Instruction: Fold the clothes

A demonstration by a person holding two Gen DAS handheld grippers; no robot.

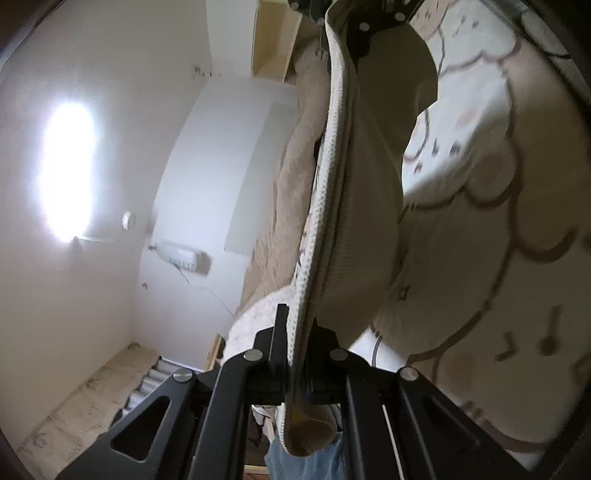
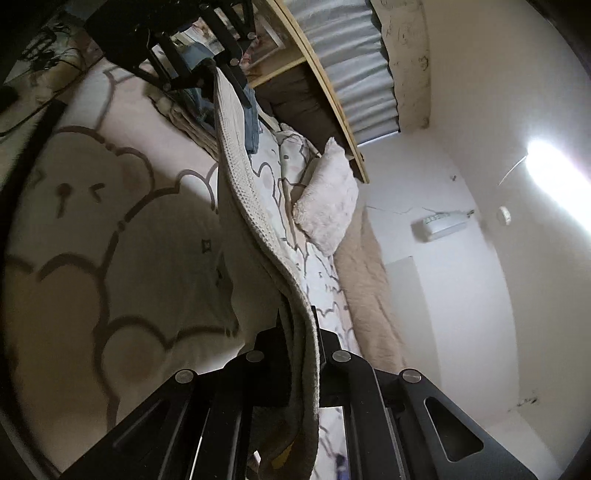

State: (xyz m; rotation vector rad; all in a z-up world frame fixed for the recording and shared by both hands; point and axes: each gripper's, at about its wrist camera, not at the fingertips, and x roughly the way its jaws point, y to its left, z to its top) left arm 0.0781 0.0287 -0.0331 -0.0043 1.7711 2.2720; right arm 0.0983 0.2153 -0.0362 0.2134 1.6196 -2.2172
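A cream waffle-knit garment (image 1: 347, 192) hangs stretched between my two grippers above the bed. In the left wrist view my left gripper (image 1: 299, 328) is shut on one end of its ribbed edge. The right gripper (image 1: 356, 31) pinches the other end at the top of that view. In the right wrist view the same garment (image 2: 240, 177) runs from my right gripper (image 2: 300, 328), shut on its edge, up to the left gripper (image 2: 210, 75). The cloth's lower part droops towards the bedspread.
A bear-and-cloud printed bedspread (image 2: 110, 229) lies below. A fluffy pillow (image 2: 327, 195) and a beige blanket (image 2: 369, 295) lie along the white wall. Blue denim clothes (image 2: 251, 125) sit on the bed beyond the garment. A wooden frame (image 2: 332, 92) borders the bed's end.
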